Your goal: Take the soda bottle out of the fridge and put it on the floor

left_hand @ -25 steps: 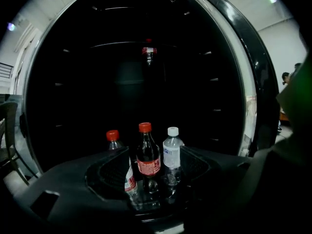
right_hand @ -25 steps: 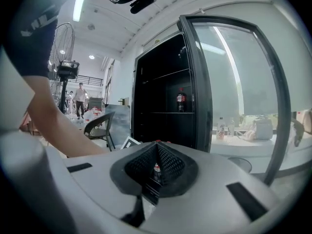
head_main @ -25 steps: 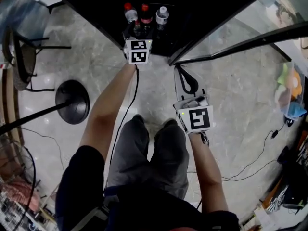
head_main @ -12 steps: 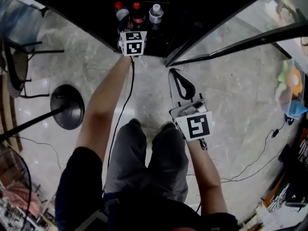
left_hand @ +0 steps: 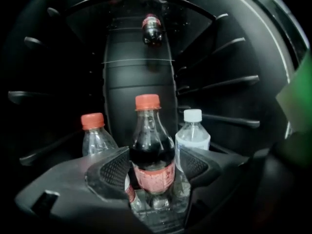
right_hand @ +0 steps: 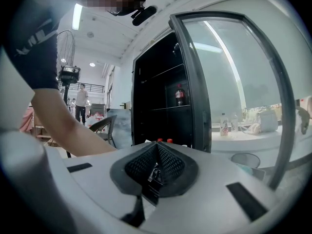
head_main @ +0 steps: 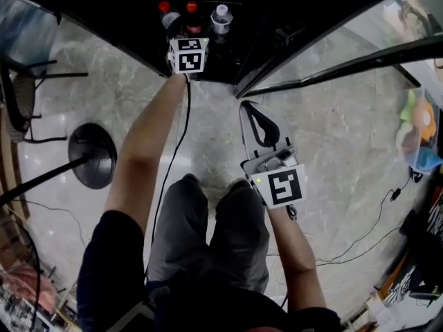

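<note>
The soda bottle [left_hand: 152, 152], dark cola with a red cap and red label, stands upright on the bottom fridge shelf. In the head view its red cap [head_main: 192, 7] shows just beyond my left gripper's marker cube [head_main: 188, 54]. My left gripper [left_hand: 155, 168] is open inside the fridge, one pad on each side of the bottle's lower body. Whether the pads touch it I cannot tell. My right gripper [head_main: 250, 111] hangs over the floor outside the fridge. Its pads [right_hand: 157, 162] are shut together with nothing held.
A clear red-capped bottle [left_hand: 96, 135] stands left of the soda and a white-capped water bottle [left_hand: 192, 133] right of it. Another cola bottle [left_hand: 152, 29] sits on an upper shelf. The glass fridge door [head_main: 346, 54] stands open at right. A fan base [head_main: 92, 154] is on the floor at left.
My left gripper has pushed further into the fridge, so the bottles are now right at its jaws. The right gripper has hardly moved.
</note>
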`<move>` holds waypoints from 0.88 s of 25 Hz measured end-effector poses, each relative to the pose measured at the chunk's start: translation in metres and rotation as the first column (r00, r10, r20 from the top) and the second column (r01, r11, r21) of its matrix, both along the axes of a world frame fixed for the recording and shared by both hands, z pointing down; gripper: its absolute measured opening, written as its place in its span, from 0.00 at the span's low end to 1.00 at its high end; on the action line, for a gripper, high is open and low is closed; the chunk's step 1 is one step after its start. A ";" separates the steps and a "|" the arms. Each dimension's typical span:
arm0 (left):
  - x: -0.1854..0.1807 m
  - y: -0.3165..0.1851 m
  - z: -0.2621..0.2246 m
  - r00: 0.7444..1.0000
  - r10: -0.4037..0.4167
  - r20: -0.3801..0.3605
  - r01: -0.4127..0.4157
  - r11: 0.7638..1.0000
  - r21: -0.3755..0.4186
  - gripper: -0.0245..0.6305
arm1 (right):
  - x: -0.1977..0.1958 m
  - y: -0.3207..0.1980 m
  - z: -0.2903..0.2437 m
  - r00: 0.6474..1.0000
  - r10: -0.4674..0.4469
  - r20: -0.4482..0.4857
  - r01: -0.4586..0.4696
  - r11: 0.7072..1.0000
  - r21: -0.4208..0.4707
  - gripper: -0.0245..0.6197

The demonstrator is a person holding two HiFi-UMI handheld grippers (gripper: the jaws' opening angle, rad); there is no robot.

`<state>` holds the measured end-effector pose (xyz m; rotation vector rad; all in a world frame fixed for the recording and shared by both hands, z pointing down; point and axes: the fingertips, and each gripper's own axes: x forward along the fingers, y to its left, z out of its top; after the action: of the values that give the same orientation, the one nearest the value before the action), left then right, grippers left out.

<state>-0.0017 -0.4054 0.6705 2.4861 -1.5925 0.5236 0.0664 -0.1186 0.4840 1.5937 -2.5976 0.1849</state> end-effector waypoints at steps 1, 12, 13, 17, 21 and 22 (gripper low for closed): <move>0.000 -0.002 0.002 1.000 0.000 0.004 0.000 1.000 -0.001 0.52 | 0.000 -0.001 0.000 1.000 -0.001 0.009 0.001 1.000 -0.001 0.07; 0.000 -0.013 0.018 1.000 -0.016 -0.002 0.016 1.000 -0.011 0.52 | 0.001 0.002 0.009 1.000 -0.014 0.027 0.015 1.000 -0.014 0.07; 0.001 -0.013 0.018 1.000 -0.011 0.000 0.011 1.000 -0.008 0.52 | 0.001 0.003 0.011 1.000 -0.014 0.028 0.015 1.000 -0.019 0.07; 0.001 -0.015 0.017 1.000 -0.008 -0.007 0.008 1.000 -0.008 0.52 | 0.001 0.005 0.016 0.999 -0.012 0.029 0.013 1.000 -0.024 0.07; -0.003 -0.010 0.018 1.000 -0.023 -0.019 0.023 1.000 -0.004 0.52 | 0.001 0.007 0.020 1.000 -0.012 0.024 0.012 0.999 -0.032 0.07; -0.003 -0.009 0.018 1.000 -0.022 -0.019 0.022 1.000 -0.002 0.52 | 0.001 0.007 0.020 1.000 -0.012 0.022 0.013 0.999 -0.030 0.07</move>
<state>-0.0051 -0.4142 0.6886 2.4620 -1.6102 0.4968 0.0677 -0.1121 0.5038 1.5741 -2.6074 0.2410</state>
